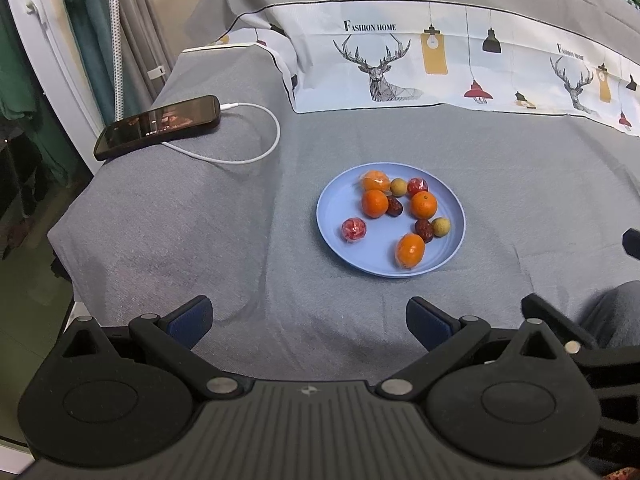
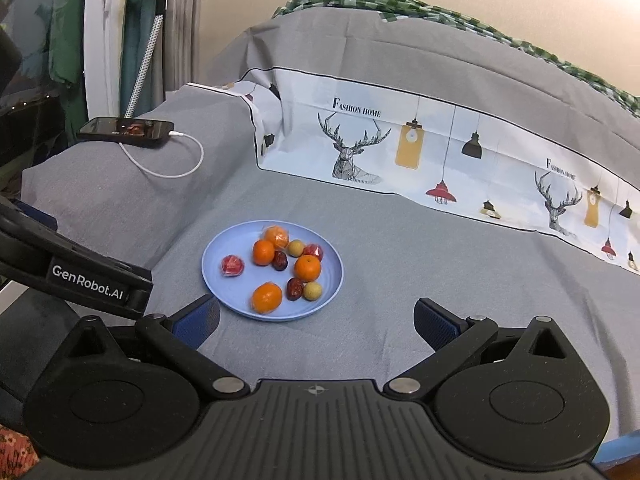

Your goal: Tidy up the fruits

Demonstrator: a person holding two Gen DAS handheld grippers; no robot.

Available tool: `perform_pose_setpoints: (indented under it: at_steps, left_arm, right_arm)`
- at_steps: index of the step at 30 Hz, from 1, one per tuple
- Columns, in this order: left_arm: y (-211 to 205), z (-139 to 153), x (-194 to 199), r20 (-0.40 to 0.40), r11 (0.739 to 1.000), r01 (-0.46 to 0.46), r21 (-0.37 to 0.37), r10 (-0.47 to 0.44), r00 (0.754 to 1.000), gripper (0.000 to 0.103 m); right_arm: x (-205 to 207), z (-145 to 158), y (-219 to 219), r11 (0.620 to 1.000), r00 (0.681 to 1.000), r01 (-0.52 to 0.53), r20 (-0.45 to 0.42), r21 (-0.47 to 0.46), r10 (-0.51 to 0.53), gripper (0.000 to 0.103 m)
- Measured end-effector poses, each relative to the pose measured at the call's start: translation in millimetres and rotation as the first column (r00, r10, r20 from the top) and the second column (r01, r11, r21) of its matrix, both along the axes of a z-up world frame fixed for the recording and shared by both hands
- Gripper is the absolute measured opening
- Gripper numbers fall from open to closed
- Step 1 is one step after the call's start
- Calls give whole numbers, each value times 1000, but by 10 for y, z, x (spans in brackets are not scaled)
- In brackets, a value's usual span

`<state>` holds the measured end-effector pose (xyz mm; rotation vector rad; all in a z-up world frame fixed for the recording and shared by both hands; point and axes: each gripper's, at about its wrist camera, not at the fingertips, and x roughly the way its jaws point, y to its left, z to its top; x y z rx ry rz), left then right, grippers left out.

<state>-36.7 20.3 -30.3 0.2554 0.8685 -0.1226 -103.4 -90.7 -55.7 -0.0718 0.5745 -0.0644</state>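
A light blue plate (image 1: pixel 340 208) lies on the grey bed cover and holds several small fruits: oranges (image 1: pixel 375 203), dark red dates (image 1: pixel 394 206), pale round longans (image 1: pixel 441 226) and wrapped red fruits (image 1: pixel 353 229). The plate also shows in the right wrist view (image 2: pixel 216 268) with the same fruits, such as an orange (image 2: pixel 307 268). My left gripper (image 1: pixel 308 320) is open and empty, short of the plate. My right gripper (image 2: pixel 316 320) is open and empty, just short of the plate's near rim.
A black phone (image 1: pixel 158 126) on a white charging cable (image 1: pixel 256 156) lies at the bed's left corner. A folded quilt with deer prints (image 1: pixel 440 64) lies behind the plate. The left gripper's body (image 2: pixel 76 272) shows at the left of the right wrist view.
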Motion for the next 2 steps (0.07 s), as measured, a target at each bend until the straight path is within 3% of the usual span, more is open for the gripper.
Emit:
perform_pose_setpoints:
  at_steps: [2]
  left_arm:
    - [-1,8,4,1,1000,-1,-1,1,1000,103]
  right_arm:
    - [10,-5,5,1000,1000,-5,-6,1,5,102]
